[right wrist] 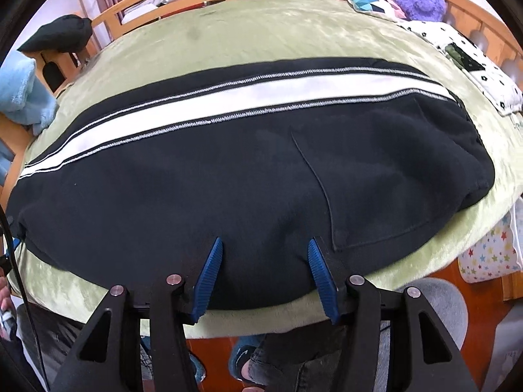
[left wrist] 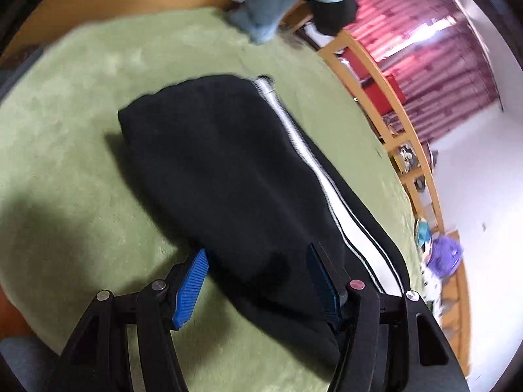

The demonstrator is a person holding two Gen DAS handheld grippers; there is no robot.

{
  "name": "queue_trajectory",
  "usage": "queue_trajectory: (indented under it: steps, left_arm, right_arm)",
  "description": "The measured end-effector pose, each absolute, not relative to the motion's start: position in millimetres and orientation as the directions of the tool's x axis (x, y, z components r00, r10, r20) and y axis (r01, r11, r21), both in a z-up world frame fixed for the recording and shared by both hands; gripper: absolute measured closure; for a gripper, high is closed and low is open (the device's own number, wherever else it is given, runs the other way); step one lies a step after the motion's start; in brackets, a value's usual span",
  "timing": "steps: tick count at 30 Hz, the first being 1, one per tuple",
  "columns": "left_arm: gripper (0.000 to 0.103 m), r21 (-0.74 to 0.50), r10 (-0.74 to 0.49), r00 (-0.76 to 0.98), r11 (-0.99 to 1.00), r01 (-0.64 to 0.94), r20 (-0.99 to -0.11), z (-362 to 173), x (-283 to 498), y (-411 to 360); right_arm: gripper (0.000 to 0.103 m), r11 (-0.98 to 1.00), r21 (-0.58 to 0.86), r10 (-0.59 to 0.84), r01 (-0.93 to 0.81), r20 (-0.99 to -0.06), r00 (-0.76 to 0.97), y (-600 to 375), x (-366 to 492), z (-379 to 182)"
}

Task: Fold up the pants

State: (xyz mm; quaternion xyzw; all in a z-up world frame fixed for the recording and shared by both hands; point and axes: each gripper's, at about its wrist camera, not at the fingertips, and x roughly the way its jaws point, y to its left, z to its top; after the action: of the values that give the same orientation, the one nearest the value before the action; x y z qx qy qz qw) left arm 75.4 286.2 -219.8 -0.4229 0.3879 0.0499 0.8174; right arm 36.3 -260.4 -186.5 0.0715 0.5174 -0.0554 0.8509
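pants [right wrist: 228, 176]: black, white side stripe [right wrist: 228, 96], lying flat on the green bed cover [right wrist: 261, 32]; we see them already laid leg on leg.
long axis: runs left-right across in front of the right hand-held gripper [right wrist: 264, 272]; in the left view the same pants [left wrist: 222, 170] stretch straight ahead, away from the left hand-held gripper [left wrist: 256, 281].
right hand-held gripper: jaws wide, empty, over the near edge of the pants, mid-length, just left of the pocket seam [right wrist: 327, 196].
left hand-held gripper: jaws wide, empty, hanging over one end of the pants; we can't tell if a pad touches cloth.
nearer hand: we judge the left sits at an end, the right at the middle.
next move: we guess an end-over-end fold along the long axis, so the left grabs first.
risk: thick fleece may bunch.
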Motion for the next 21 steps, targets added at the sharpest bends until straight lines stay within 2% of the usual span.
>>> queue_trajectory:
  steps: [2, 5, 9, 10, 11, 12, 13, 16, 19, 21]
  left_arm:
    - [0.044, -0.687, -0.269, 0.709, 0.606, -0.402, -0.652, -224.9, 76.8, 285.6]
    - [0.045, -0.667, -0.238, 0.706, 0.614, -0.423, -0.667, -225.2, 76.9, 285.3]
    - [0.048, -0.719, -0.184, 0.772, 0.54, -0.438, -0.609, -223.4, 65.2, 306.1]
    - [0.054, -0.726, -0.182, 0.78, 0.533, -0.434, -0.599, -222.4, 67.2, 311.8]
    - [0.067, -0.731, -0.183, 0.783, 0.528, -0.432, -0.595, -221.9, 69.3, 314.8]
    - [0.076, -0.736, -0.188, 0.785, 0.526, -0.427, -0.59, -220.8, 73.5, 317.8]
    - [0.097, -0.731, -0.19, 0.785, 0.539, -0.418, -0.59, -218.1, 79.1, 318.8]
    - [0.098, -0.699, -0.149, 0.795, 0.588, -0.407, -0.588, -203.8, 85.4, 321.7]
    - [0.098, -0.731, -0.163, 0.82, 0.569, -0.376, -0.548, -189.5, 80.4, 336.2]
    - [0.098, -0.697, -0.12, 0.812, 0.594, -0.402, -0.571, -187.8, 74.7, 341.6]
  right_arm:
    - [0.048, 0.981, 0.07, -0.021, 0.183, -0.892, 0.452, -258.8, 36.1, -189.4]
    - [0.048, 0.979, 0.07, -0.021, 0.189, -0.896, 0.444, -255.7, 37.5, -190.2]
    - [0.049, 0.983, 0.047, -0.035, 0.176, -0.9, 0.435, -248.4, 44.0, -190.0]
    - [0.048, 0.984, 0.043, -0.037, 0.174, -0.901, 0.433, -246.3, 44.9, -190.2]
    - [0.048, 0.984, 0.039, -0.039, 0.171, -0.902, 0.431, -243.9, 47.0, -190.1]
    - [0.048, 0.985, 0.035, -0.042, 0.17, -0.902, 0.43, -242.0, 48.2, -190.3]
    - [0.048, 0.985, 0.029, -0.046, 0.168, -0.902, 0.429, -239.9, 50.1, -190.7]
    - [0.048, 0.985, 0.019, -0.057, 0.172, -0.903, 0.426, -237.6, 53.2, -191.7]
    - [0.048, 0.984, 0.024, -0.054, 0.174, -0.903, 0.427, -236.6, 52.1, -190.6]
    - [0.048, 0.984, 0.028, -0.05, 0.173, -0.902, 0.429, -238.9, 49.4, -188.7]
